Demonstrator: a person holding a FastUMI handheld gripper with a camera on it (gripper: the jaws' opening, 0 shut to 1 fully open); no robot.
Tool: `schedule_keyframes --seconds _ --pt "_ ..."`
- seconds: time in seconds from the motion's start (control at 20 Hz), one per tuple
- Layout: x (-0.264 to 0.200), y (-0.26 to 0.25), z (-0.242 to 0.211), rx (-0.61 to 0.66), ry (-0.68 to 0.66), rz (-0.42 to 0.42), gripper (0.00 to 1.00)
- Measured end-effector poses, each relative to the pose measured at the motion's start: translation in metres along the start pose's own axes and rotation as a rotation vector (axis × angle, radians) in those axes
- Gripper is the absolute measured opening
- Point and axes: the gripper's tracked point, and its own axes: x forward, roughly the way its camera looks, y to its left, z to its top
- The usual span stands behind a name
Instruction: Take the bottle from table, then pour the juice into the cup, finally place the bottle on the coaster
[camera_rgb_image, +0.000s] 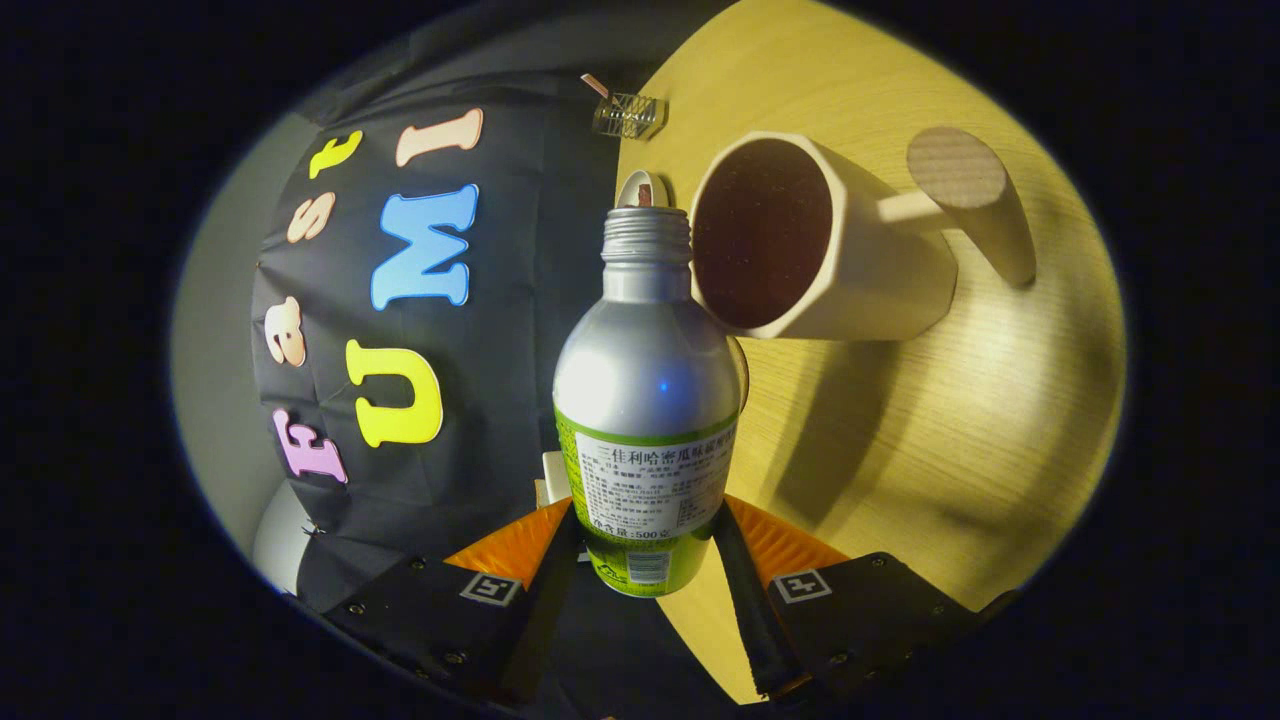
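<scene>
The fingers (648, 545) are clamped on the lower body of the bottle (647, 400), one pressing each side around its label, so the bottle sits between them and runs forward from them. The view is rolled over, with the desk (900, 440) standing as a wall to one side of the bottle, which suggests the bottle is tipped hard toward the pour.

Just ahead, the bottle's threaded neck is uncapped, and its mouth lies beside the rim of the cup (800, 245), apparently a little short of the dark opening. That is the main risk as I judge it: if juice comes out while the mouth is outside the rim, it runs down the cup's outer wall onto the desk. Whether juice is flowing now cannot be told.

The grip is low on a smooth metal body, so a tilted, heavy bottle could twist or slide in the fingers. The neck could also nudge the cup and shift it.

Beyond the cup lies the round coaster (955, 168), very near the cup's handle; setting the bottle there later leaves little room. Farther off stands a small clear holder (627, 114).
</scene>
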Motion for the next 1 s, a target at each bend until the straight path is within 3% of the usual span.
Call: schedule_keyframes --seconds 0.3,0.75,1.0 --pt "0.000 -0.001 -0.004 -0.167 -0.036 -0.008 0.77" --pt "0.009 0.006 0.002 -0.555 -0.116 -0.087 0.77" --pt "0.013 0.010 0.007 -0.673 -0.175 -0.110 0.77"
